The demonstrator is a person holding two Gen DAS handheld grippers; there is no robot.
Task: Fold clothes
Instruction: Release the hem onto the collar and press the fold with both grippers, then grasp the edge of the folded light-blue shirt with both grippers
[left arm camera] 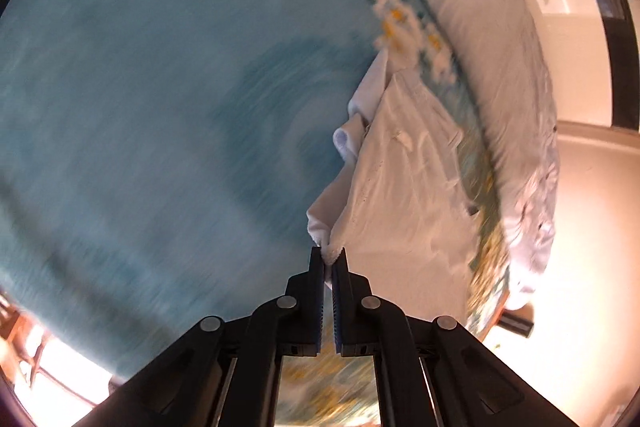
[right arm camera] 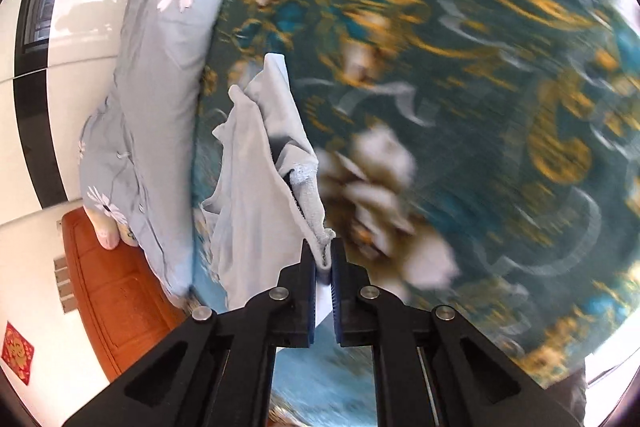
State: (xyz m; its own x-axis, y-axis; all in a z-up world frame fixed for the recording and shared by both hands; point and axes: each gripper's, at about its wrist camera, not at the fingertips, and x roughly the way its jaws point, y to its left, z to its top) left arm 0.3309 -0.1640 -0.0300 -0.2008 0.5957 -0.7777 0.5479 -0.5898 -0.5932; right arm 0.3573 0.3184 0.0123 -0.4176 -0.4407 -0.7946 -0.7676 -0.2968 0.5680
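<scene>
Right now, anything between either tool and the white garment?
No. The left tool is shut on an edge of the white garment, and the right tool is shut on another edge. Nothing sits between pads and cloth.

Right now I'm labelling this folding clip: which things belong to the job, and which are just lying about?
Job:
- white garment, pinched at its edge
- left tool, shut on it
- right tool, shut on it

Lying about:
- flowered quilt
- teal bedspread
- wooden headboard
</scene>
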